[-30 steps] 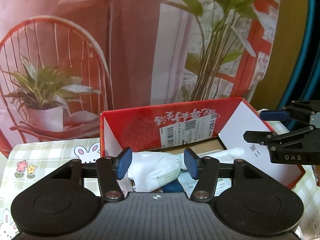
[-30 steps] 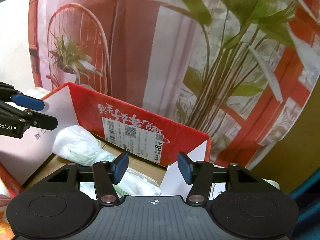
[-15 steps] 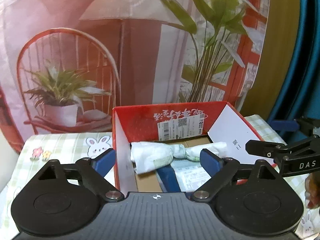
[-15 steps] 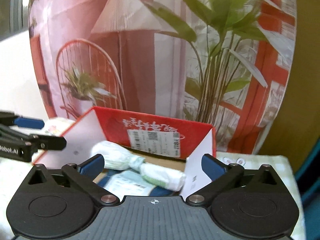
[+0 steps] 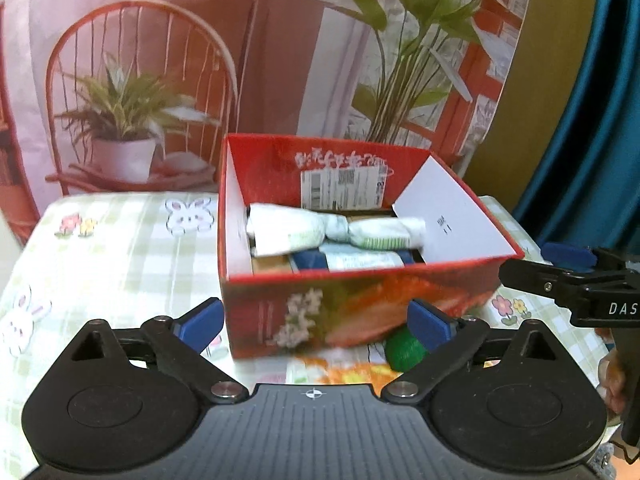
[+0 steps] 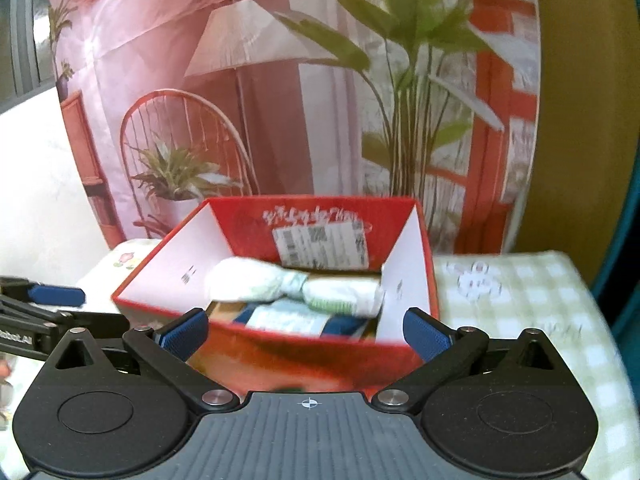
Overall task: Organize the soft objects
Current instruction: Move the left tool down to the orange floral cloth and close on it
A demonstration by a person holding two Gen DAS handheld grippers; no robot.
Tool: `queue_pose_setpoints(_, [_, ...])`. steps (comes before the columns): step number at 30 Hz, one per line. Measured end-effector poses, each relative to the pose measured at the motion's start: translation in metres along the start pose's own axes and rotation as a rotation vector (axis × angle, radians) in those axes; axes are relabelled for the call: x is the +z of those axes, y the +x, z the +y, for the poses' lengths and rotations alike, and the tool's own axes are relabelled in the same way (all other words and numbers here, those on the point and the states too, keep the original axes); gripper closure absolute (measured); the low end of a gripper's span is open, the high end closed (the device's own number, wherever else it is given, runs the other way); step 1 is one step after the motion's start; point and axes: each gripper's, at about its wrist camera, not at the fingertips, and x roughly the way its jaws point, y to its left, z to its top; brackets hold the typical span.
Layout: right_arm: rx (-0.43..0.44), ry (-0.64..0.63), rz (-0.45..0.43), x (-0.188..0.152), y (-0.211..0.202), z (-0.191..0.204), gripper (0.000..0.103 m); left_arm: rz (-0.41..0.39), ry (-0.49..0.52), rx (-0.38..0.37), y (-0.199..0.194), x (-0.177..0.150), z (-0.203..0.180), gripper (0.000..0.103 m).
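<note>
Left tool opening, right tool wide, both empty, before red box.

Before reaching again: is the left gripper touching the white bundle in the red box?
Apart. The left wrist view shows the opening left gripper outside the red box, the white bundle inside.

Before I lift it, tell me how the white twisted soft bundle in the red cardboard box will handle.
The white twisted soft bundle looks pinched at its middle, so it will probably sag at both ends if gripped there. It seems light and squashy, so unlikely to roll. It lies on other packets in the red cardboard box, so lifting may nudge them.
</note>
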Motion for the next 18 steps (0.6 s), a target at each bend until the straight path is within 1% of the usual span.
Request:
queue_pose_setpoints(2, [0.001,0.026,0.015,-0.008,-0.002,-0.002,0.0,0.006,-0.005,-0.012,-0.001,-0.009,0.002,0.004])
queue_pose_setpoints(6, [0.024,0.056,0.078,-0.029,-0.005,-0.001,0.0,0.029,-0.018,-0.031,0.001,-0.023,0.004,0.005])
queue_pose_setpoints(12, [0.082,0.088,0.147,-0.061,-0.006,0.007,0.001,0.076,-0.101,-0.056,0.013,-0.039,0.012,0.01])
queue_pose_setpoints(14, [0.111,0.099,0.171,-0.066,-0.003,0.01,0.009,0.092,-0.106,-0.058,0.016,-0.044,0.013,0.013])
queue_pose_setpoints(18, [0.143,0.066,0.218,-0.077,0.0,0.021,0.018,0.118,-0.139,-0.07,0.022,-0.052,0.018,0.018])
